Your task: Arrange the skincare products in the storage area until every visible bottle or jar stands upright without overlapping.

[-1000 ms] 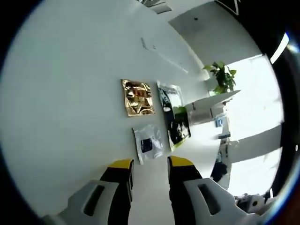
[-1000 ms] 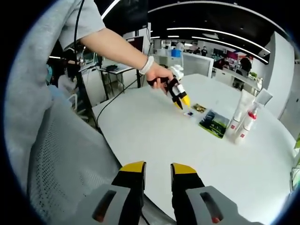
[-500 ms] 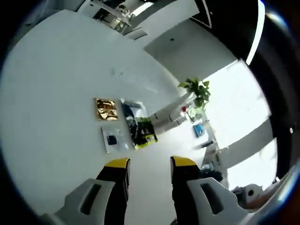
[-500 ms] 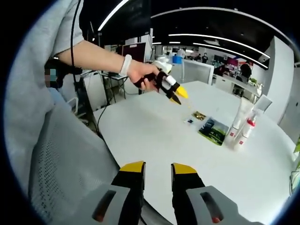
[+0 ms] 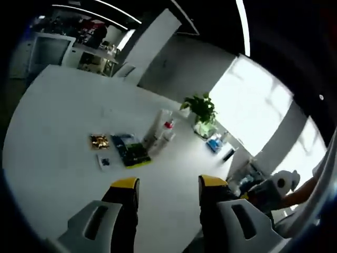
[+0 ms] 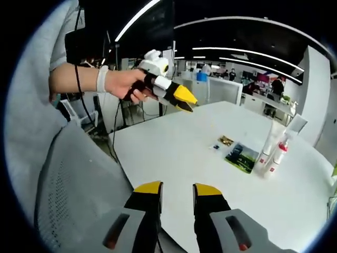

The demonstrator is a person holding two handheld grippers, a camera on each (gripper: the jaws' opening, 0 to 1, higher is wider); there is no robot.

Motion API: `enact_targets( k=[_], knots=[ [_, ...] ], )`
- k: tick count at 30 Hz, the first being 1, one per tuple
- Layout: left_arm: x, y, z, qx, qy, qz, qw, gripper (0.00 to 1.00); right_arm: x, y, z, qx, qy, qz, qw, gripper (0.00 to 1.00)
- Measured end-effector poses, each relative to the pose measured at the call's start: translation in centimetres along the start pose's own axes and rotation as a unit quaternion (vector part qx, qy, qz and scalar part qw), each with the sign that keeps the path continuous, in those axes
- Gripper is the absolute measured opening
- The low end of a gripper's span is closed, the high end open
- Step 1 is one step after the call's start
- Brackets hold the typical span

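Open-plan office, ceiling strip lights, bright window wall; large white round table [image 6: 174, 153] as work surface. On the table in the right gripper view: two tall white tubes [image 6: 271, 138] and a spray bottle with red trigger [image 6: 277, 155] standing upright, close together toward the far right side; dark green sachet [image 6: 241, 156] lying flat just beside them, then a small clear packet [image 6: 215, 146] and a gold foil sachet [image 6: 225, 140] further along, each apart from the next. Same group in the left gripper view: tubes and spray bottle [image 5: 159, 132] upright, green sachet [image 5: 130, 151], clear packet [image 5: 103, 161], gold sachet [image 5: 98, 140]; potted plant [image 5: 200, 108] beyond on a far surface. Left gripper [image 5: 164, 185] held in the air well above and away from the products, yellow-tipped jaws apart, nothing between them; also seen in the right gripper view [image 6: 184, 98], gripped by a hand [image 6: 124, 84] wearing a wristband. Right gripper [image 6: 176, 188] low near the table's near edge beside a grey mesh chair back [image 6: 73, 184], jaws slightly apart, empty.
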State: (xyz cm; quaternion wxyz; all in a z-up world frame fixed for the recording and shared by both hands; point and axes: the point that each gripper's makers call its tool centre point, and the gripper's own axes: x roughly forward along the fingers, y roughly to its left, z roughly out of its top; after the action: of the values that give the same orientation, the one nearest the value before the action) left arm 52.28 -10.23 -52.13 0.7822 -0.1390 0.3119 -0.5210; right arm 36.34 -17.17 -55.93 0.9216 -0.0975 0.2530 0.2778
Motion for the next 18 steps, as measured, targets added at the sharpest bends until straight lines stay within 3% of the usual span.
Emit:
enact_targets(
  k=[2, 5, 8, 14, 18],
  knots=[
    [-0.9, -0.6, -0.3, 0.007, -0.010, 0.015, 0.9998, 0.42, -0.2, 0.1, 0.2, -0.002, -0.007, 0.001, 1.0000, 0.18],
    [-2.4, -2.0, 0.0, 0.006, -0.057, 0.032, 0.9978, 0.44, -0.5, 0.1, 0.6, -0.007, -0.017, -0.003, 0.9998, 0.18],
    [-3.5, -3.2, -0.6, 0.020, -0.078, 0.044, 0.9958, 0.45, -0.6, 0.0, 0.9, -0.006, -0.027, -0.004, 0.9996, 0.19],
    [-4.9, -5.1, -3.1, 0.055, -0.085, 0.064, 0.9928, 0.48, -0.7, 0.7, 1.4, -0.006, -0.038, 0.006, 0.9992, 0.21],
    [-5.7, -5.5, -4.0, 0.077, -0.086, 0.080, 0.9901, 0.50, -0.7, 1.1, 1.2, -0.006, -0.036, 0.012, 0.9993, 0.22]
  ],
)
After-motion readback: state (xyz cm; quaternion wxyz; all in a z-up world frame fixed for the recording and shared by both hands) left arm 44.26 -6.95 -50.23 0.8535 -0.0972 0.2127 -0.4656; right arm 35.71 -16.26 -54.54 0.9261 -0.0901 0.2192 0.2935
